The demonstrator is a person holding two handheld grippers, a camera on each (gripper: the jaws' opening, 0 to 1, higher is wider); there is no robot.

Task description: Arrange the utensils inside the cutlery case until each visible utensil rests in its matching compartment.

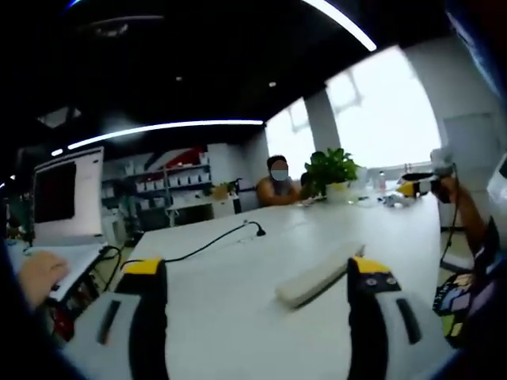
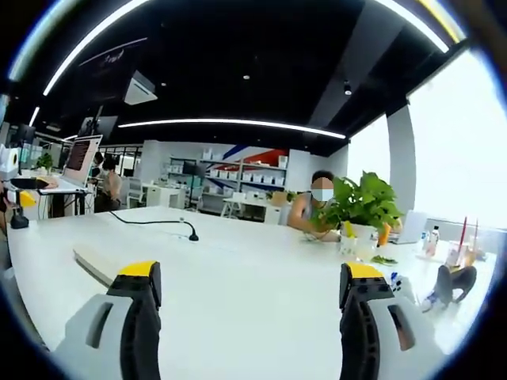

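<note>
On a long white table [image 1: 238, 261] in an open office, seen over two hand-held grippers:

- Left gripper [image 1: 257, 277]: jaws spread wide, yellow-tipped, nothing between them, hovering above the tabletop
- Right gripper [image 2: 252, 283]: jaws likewise wide apart and empty, held over the same table
- Cutlery case [image 1: 319, 274]: long pale closed case lying flat on the table, just beyond the left gripper and nearer its right jaw; in the right gripper view it lies at the left, near that gripper's left jaw [image 2: 93, 266]; whether any utensils are inside cannot be told
- Black cable [image 1: 210, 244]: runs across the far part of the table to a small plug end
- Potted plant [image 1: 331, 168]: green leaves, standing at the far end of the table
- Seated person [image 1: 277, 184]: at the far end, just beside the plant
- Monitor [image 1: 67, 192]: on a stand at the left, off the table
- Hand [image 1: 40, 273]: at the near left edge of the left gripper view
- Shelves [image 2: 245, 184]: along the far wall, holding white boxes
- Ceiling light strips [image 2: 230, 123]: long and bright against a dark ceiling
</note>
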